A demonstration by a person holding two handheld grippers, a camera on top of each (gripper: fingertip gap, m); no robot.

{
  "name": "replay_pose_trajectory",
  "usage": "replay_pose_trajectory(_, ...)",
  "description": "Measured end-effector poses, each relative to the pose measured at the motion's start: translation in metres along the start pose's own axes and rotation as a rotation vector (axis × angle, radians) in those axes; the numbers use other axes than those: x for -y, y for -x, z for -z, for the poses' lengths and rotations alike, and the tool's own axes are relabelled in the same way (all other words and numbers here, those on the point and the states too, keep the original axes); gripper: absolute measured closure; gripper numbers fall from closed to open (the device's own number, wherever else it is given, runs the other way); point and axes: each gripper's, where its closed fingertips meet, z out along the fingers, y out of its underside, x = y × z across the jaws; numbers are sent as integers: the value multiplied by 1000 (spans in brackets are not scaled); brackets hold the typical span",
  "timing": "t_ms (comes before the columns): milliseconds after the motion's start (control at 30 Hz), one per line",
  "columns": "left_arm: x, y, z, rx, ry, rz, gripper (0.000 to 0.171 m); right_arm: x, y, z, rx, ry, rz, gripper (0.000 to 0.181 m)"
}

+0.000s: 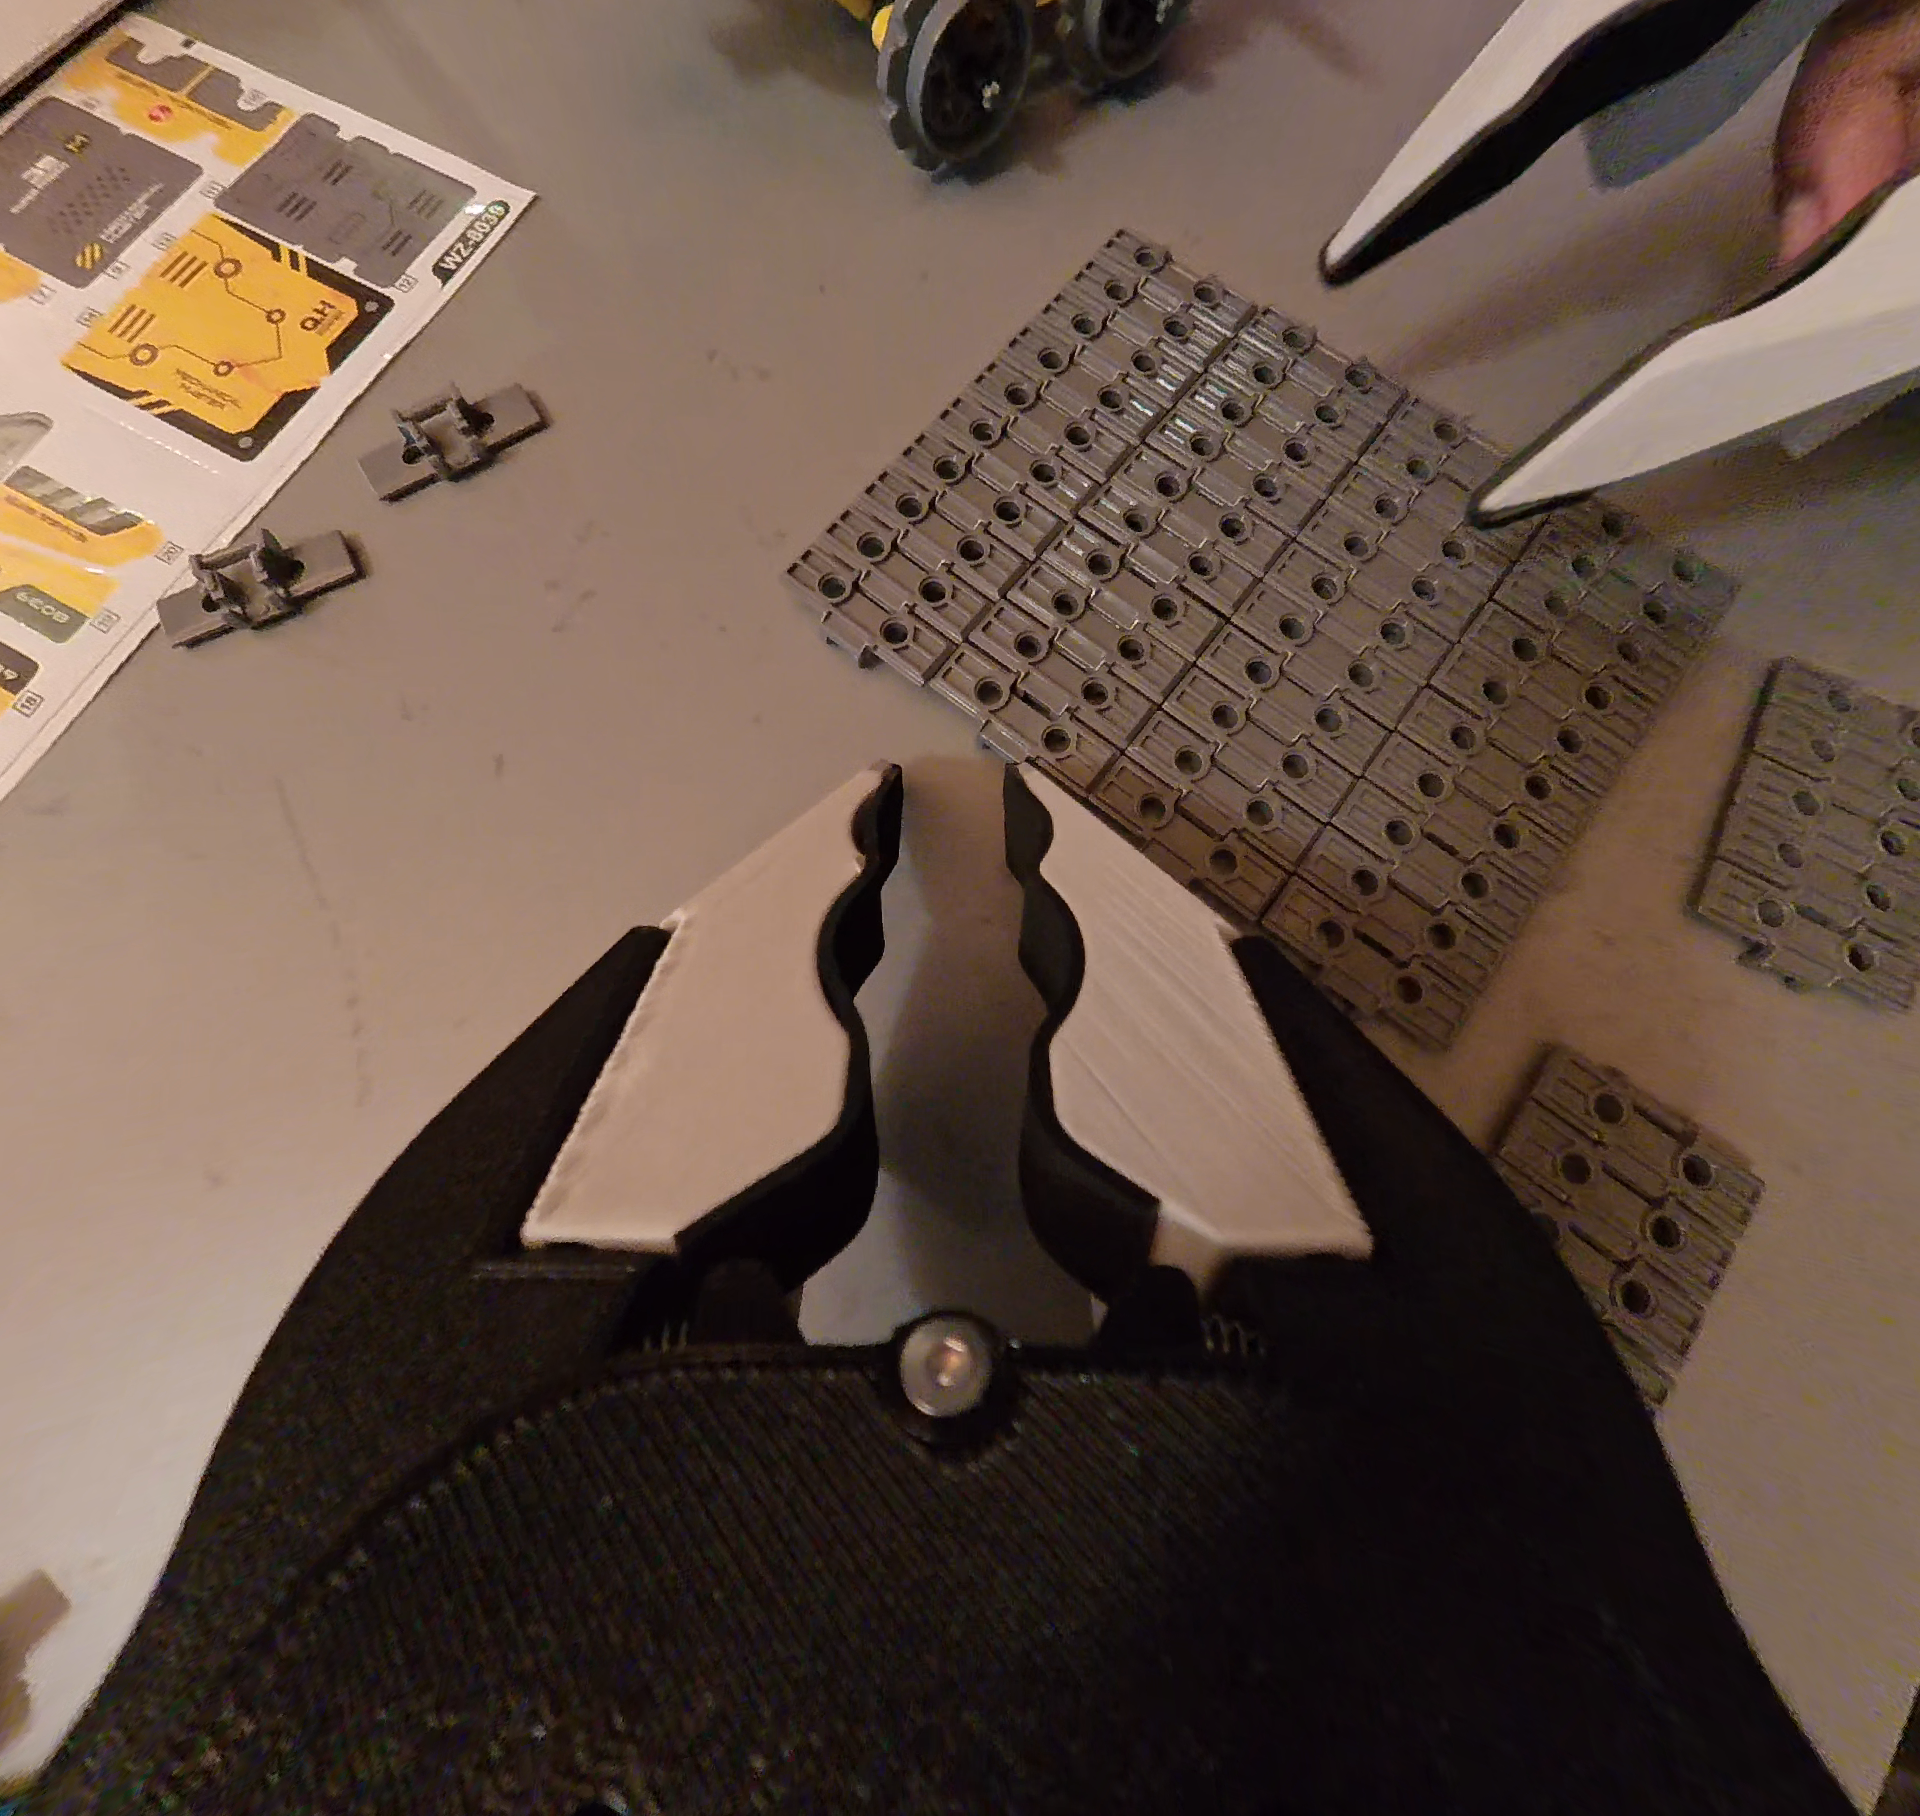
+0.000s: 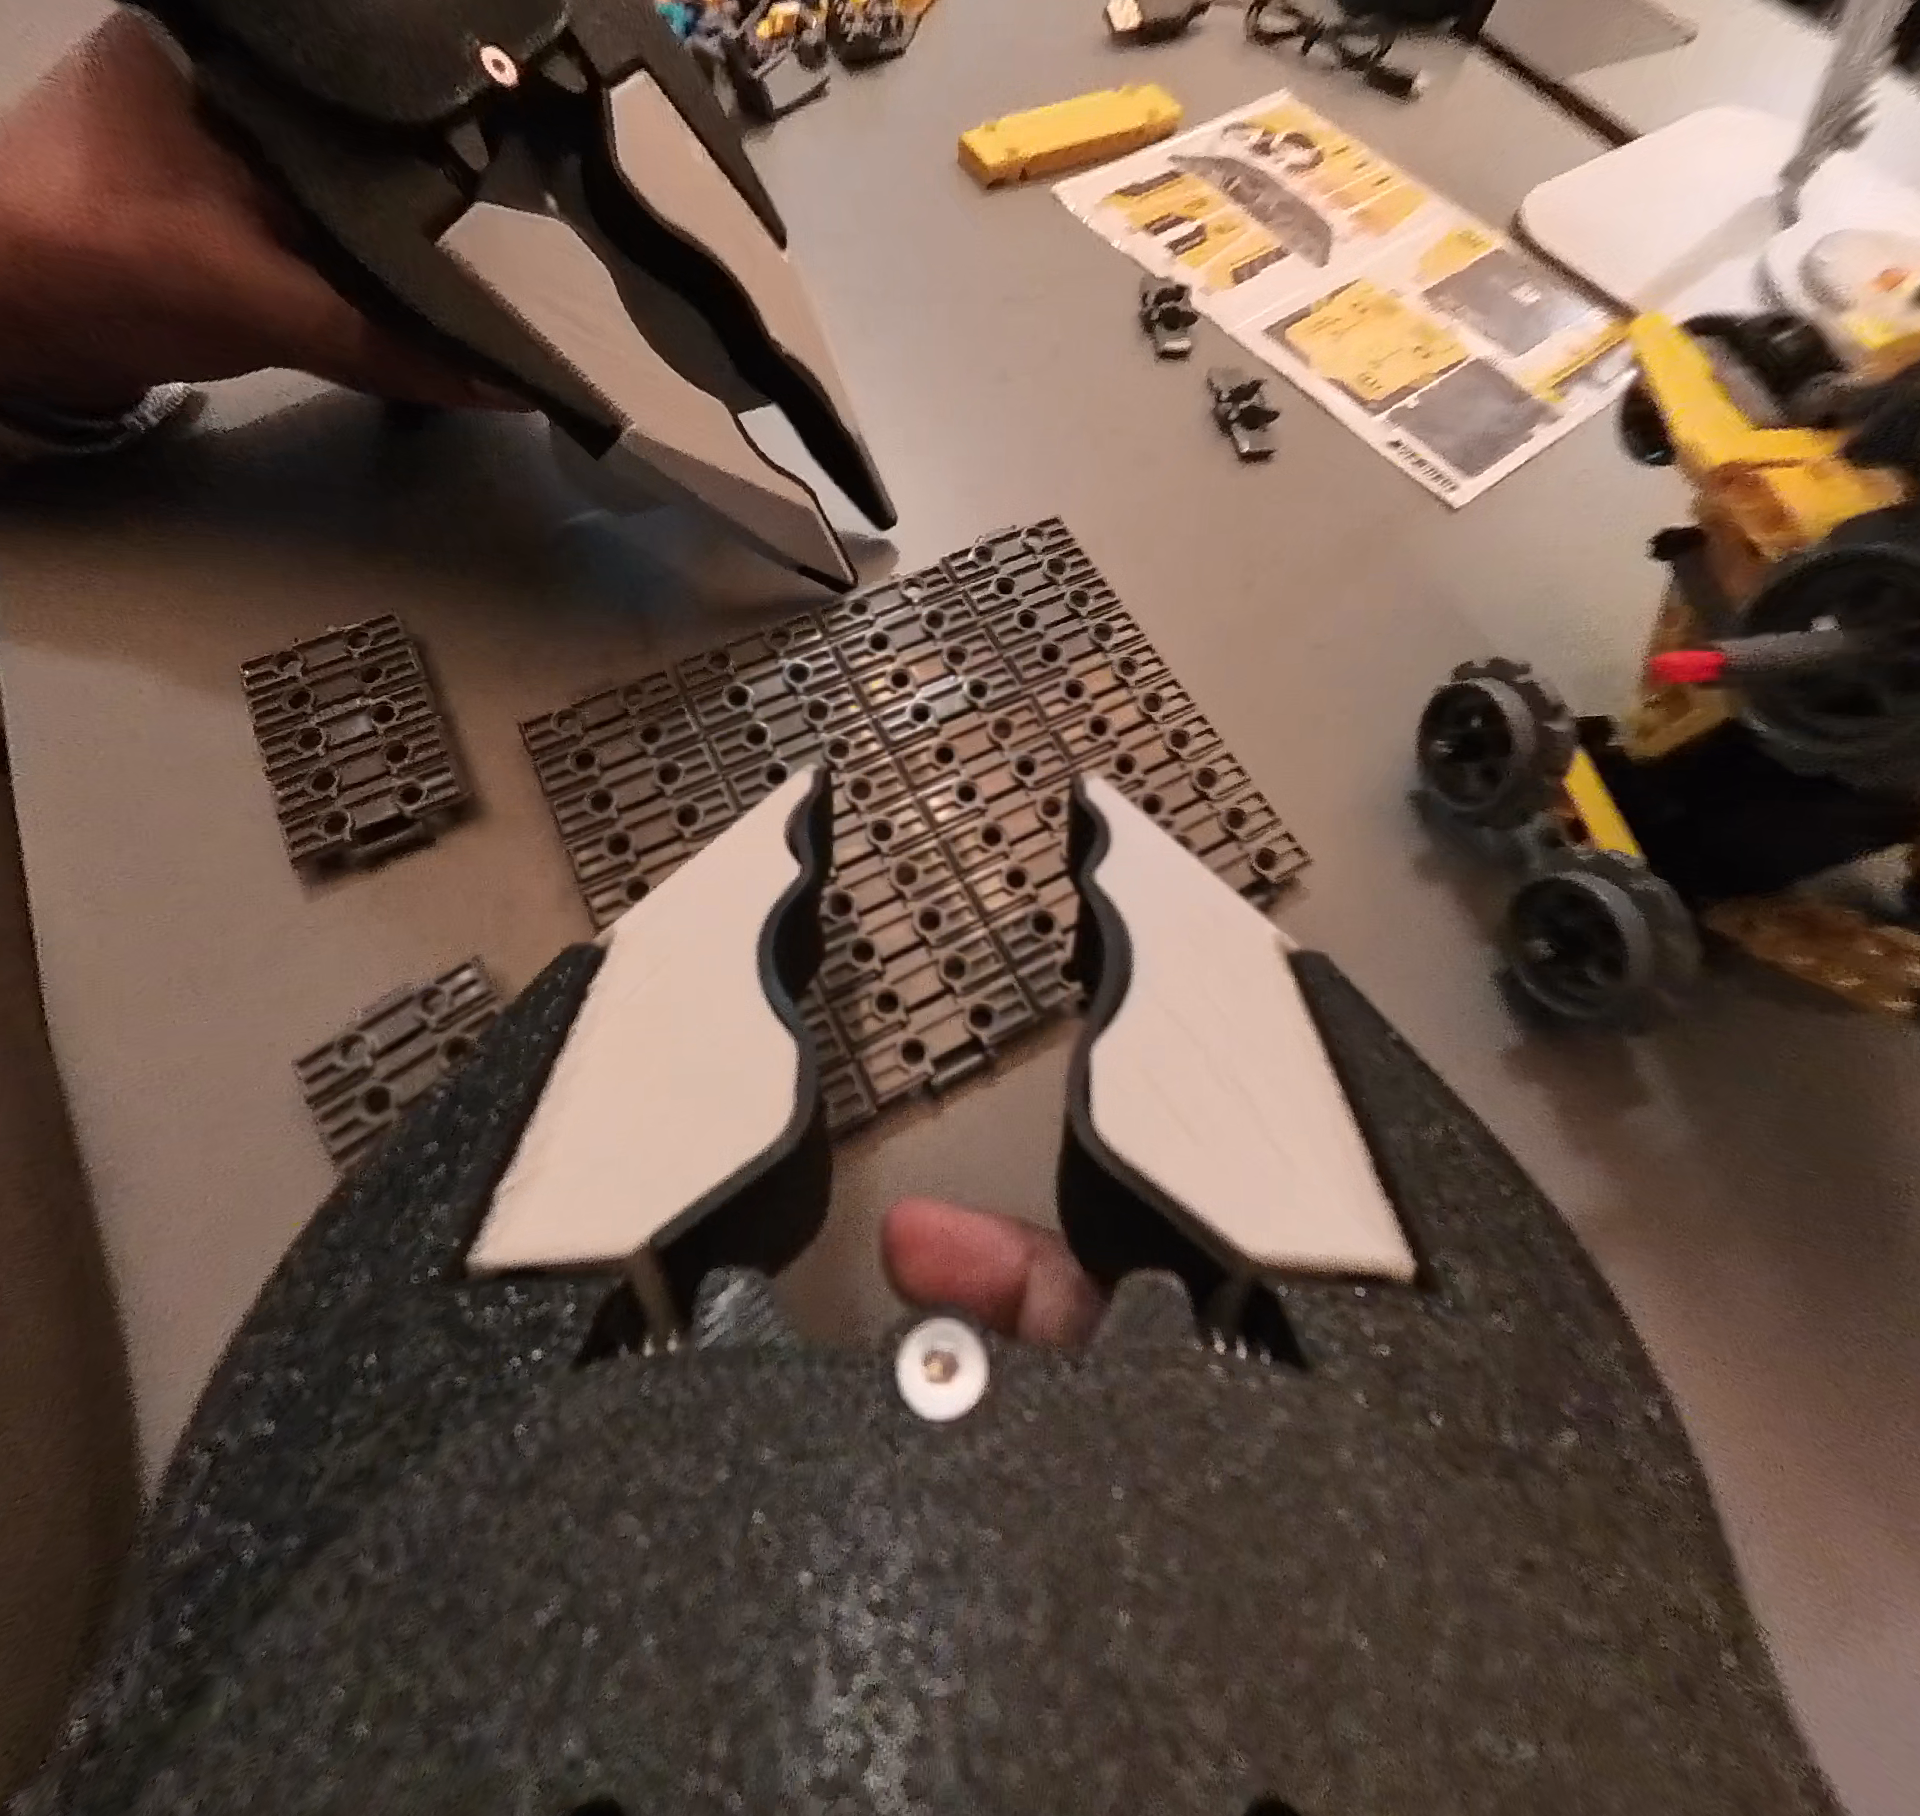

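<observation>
Item: large grey studded panel (image 1: 1247, 623), flat on the grey table (image 1: 623, 831), assembled from several perforated plates. It lies ahead and to the right of my left gripper (image 1: 953, 779), whose tips hover beside its near corner; no contact shows.

Left gripper: jaws parted by a narrow gap, nothing between them.

Right gripper (image 2: 951, 790): jaws parted wider, empty, poised over the middle of the panel and looking down its length. In the left wrist view one fingertip (image 1: 1496, 509) appears to reach the panel's far edge, though I cannot tell whether it touches. The right is the nearer tool.

Adjacent: two smaller grey plates (image 1: 1818, 831) just right of the panel; two small dark connector pieces (image 1: 452, 436) to the left, by a yellow-and-grey sticker sheet (image 1: 208, 312); a yellow wheeled model (image 1: 987, 10) beyond.
</observation>
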Motion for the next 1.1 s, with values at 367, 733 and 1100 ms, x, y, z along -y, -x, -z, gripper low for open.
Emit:
replay_pose_trajectory(367, -2, 0, -2, 16, 21, -19, 153, -13, -8, -12, 58, 143, -71, 167)
replay_pose_trajectory(733, -3, 1, -3, 21, 27, -13, 146, -48, -33, 8, -68, 243, -38, 174)
replay_pose_trajectory(1100, 36, -18, 6, -42, -61, -129, 131, -91, -63, 71, -185, 423, -20, 160)
